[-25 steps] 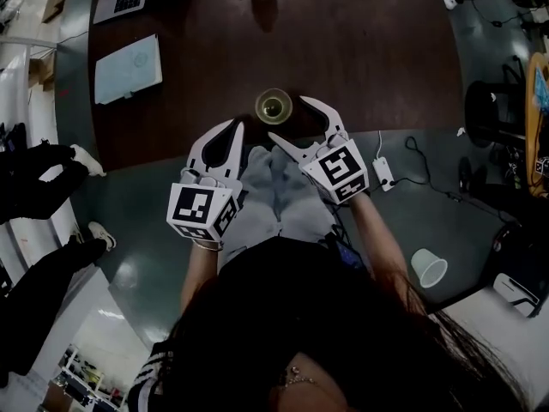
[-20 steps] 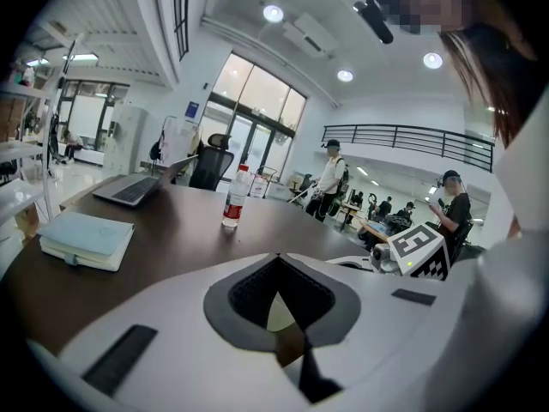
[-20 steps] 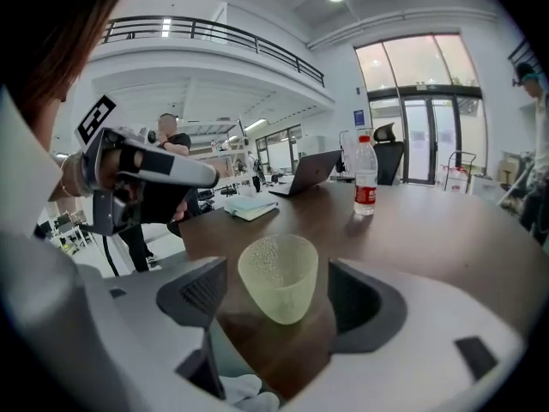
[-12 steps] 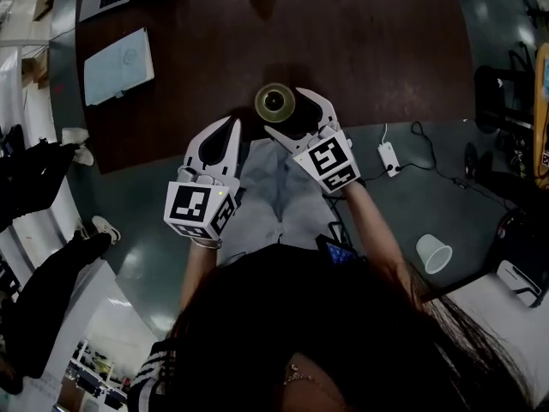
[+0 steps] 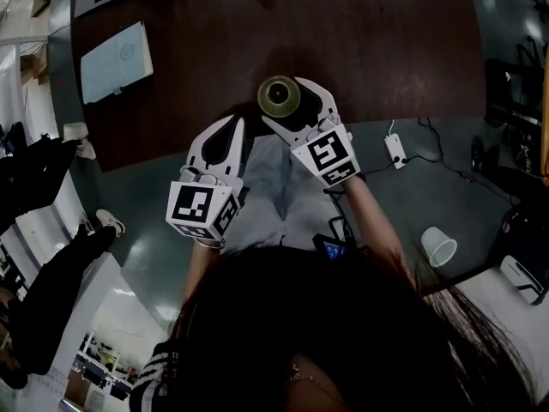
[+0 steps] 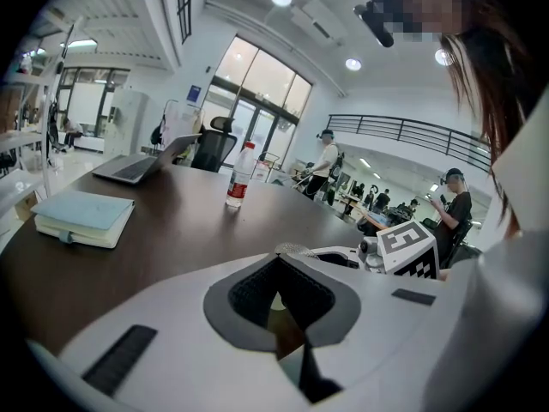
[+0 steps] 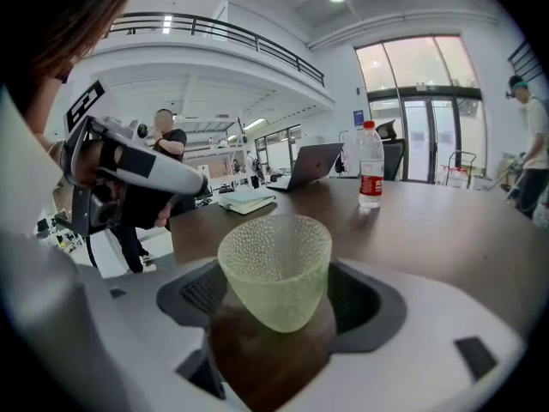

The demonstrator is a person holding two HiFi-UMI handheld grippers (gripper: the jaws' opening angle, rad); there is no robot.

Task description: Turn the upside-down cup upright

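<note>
Cup (image 7: 274, 273) between spread right gripper (image 5: 283, 101) fingers, rim alone visible past left gripper (image 5: 233, 127) fingers pressed together

head view: dim, underexposed | gripper views: bright, sharp centre, fisheye-warped, corners black

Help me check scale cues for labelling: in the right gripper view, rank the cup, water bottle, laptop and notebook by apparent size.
1. Cup, by far the largest, though it sits nearest the camera.
2. Water bottle and laptop: they look about alike, so unranked.
3. Notebook, smallest, only narrowly.
</note>
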